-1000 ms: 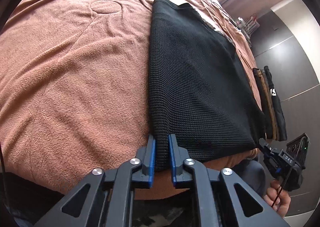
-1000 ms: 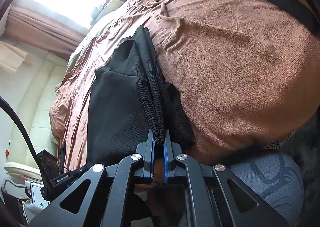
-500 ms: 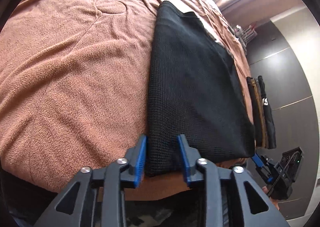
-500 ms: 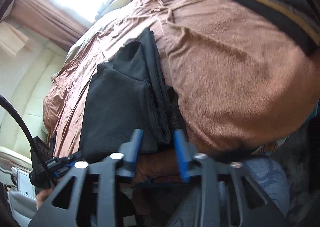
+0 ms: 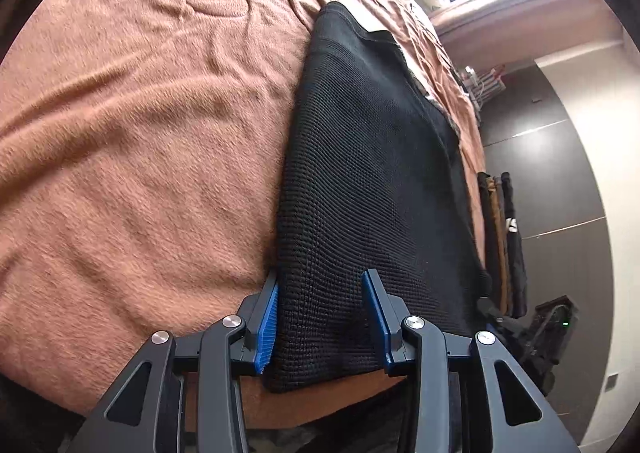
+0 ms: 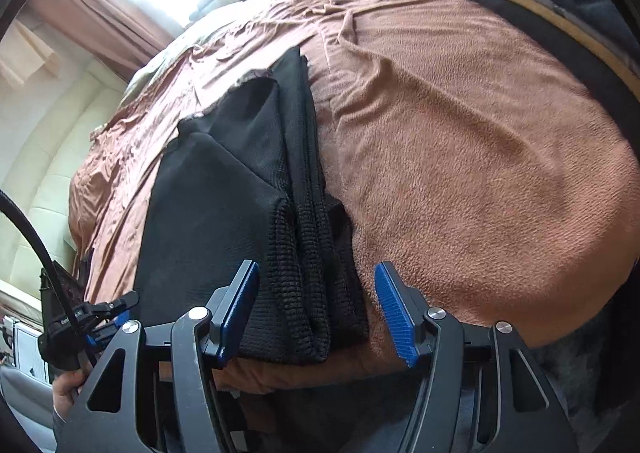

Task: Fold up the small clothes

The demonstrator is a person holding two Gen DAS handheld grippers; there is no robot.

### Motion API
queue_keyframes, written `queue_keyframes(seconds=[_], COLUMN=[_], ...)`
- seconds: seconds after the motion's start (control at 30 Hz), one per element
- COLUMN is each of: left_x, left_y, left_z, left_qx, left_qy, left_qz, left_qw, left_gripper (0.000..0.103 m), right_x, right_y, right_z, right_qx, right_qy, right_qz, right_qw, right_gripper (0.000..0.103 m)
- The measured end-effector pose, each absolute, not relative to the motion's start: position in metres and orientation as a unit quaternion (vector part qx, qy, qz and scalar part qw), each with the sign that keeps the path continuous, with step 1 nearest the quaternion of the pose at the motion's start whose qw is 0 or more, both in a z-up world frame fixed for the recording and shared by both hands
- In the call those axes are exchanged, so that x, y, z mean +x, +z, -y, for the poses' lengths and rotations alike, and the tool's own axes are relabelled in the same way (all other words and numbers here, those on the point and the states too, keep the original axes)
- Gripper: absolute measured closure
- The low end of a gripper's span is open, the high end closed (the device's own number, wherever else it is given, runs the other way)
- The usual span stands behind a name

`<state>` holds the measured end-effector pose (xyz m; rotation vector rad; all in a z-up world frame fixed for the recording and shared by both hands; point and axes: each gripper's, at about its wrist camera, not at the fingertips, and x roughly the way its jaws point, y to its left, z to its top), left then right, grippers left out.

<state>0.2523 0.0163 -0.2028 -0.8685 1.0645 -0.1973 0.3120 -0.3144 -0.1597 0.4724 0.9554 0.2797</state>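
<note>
Left gripper (image 5: pixel 320 317) parted around the black knit garment's (image 5: pixel 372 181) near-left corner at the bed's (image 5: pixel 132 157) near edge, garment folded flat (waffle-textured), right gripper (image 6: pixel 316 313) closing, pads clear of its layered right edge, folded stack (image 6: pixel 560 1) far right.

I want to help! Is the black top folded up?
Folded: the black top lies flat on the brown blanket with stacked layers along its edge.

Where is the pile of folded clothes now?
In the right wrist view, the pile of folded clothes lies at the upper right, on the brown blanket, apart from the black knit garment.
</note>
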Motion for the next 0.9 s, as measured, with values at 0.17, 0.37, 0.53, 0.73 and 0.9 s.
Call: queue_keyframes(seconds=[0.17, 0.37, 0.53, 0.73, 0.9], left_x=[0.250, 0.243, 0.236, 0.229, 0.220], left_y=[-0.204, -0.191, -0.181, -0.175, -0.172], left_z=[-0.016, -0.021, -0.027, -0.030, -0.031], left_qx=[-0.404, -0.399, -0.388, -0.382, -0.374], left_qy=[-0.096, -0.091, -0.090, -0.083, -0.080], left_qz=[-0.496, -0.486, -0.484, -0.484, -0.491], left_qw=[0.763, 0.772, 0.780, 0.783, 0.782], left_gripper=[0.092, 0.095, 0.095, 0.095, 0.095], right_x=[0.321, 0.316, 0.311, 0.308, 0.306], right_y=[-0.164, -0.162, -0.161, -0.161, -0.161], right_z=[0.314, 0.308, 0.300, 0.292, 0.284], right_qx=[0.243, 0.235, 0.231, 0.223, 0.212], right_qy=[0.136, 0.135, 0.144, 0.159, 0.162], right_qz=[-0.464, -0.464, -0.467, -0.474, -0.483], right_qw=[0.841, 0.843, 0.841, 0.837, 0.834], right_gripper=[0.078, 0.083, 0.085, 0.085, 0.085])
